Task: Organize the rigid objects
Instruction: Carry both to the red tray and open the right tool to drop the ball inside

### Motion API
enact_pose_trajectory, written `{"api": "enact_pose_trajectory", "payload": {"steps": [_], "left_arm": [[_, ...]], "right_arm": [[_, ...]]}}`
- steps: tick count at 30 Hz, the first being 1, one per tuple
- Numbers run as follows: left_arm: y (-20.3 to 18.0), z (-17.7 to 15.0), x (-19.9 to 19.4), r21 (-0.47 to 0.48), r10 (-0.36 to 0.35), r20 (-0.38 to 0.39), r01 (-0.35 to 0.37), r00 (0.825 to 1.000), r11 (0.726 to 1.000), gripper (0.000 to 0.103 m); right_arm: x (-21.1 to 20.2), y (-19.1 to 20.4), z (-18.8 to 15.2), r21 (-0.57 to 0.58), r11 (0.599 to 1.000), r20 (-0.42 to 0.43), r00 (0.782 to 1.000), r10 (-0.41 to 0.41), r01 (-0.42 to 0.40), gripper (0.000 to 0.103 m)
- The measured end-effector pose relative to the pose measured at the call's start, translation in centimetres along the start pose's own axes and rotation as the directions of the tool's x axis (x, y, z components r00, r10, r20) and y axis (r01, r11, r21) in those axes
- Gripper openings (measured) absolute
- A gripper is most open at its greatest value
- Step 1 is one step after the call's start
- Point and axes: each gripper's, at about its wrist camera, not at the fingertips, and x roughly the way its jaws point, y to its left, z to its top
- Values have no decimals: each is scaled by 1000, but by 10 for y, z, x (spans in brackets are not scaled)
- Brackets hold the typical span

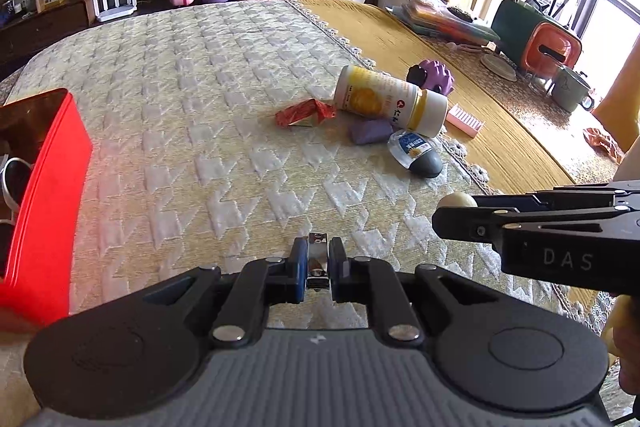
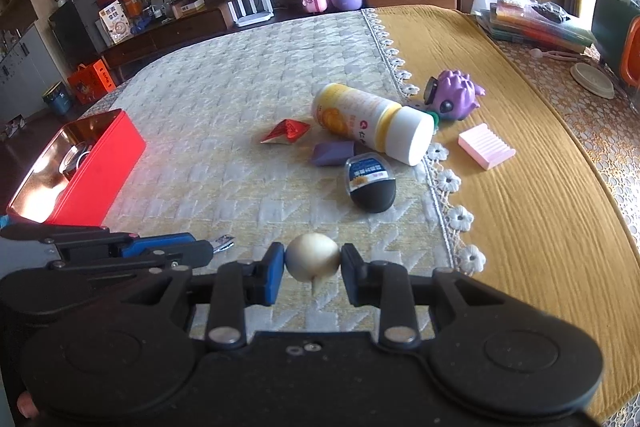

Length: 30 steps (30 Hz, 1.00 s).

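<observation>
Your left gripper (image 1: 317, 269) is matte black, with blue pads on its fingers (image 1: 298, 263), round silver rivets at the linkage joints, two large disc-shaped housings, and a grey ribbed panel between them. Your right gripper (image 2: 312, 269) has the same build, with a blue pad on one finger (image 2: 273, 277). From the left wrist view, its side carries pale "DAS" lettering.
</observation>
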Motion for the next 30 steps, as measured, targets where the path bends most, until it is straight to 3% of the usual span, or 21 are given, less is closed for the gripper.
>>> {"api": "enact_pose_trajectory", "payload": {"steps": [17, 30], "left_arm": [[54, 10, -41, -126, 6, 20, -4, 1000, 992, 11], [103, 44, -80, -183, 70, 121, -47, 990, 982, 11]], "right_arm": [[-13, 46, 5, -82, 995, 6, 999, 50, -50, 30], [-7, 101, 33, -234, 967, 2, 995, 105, -101, 30]]}}
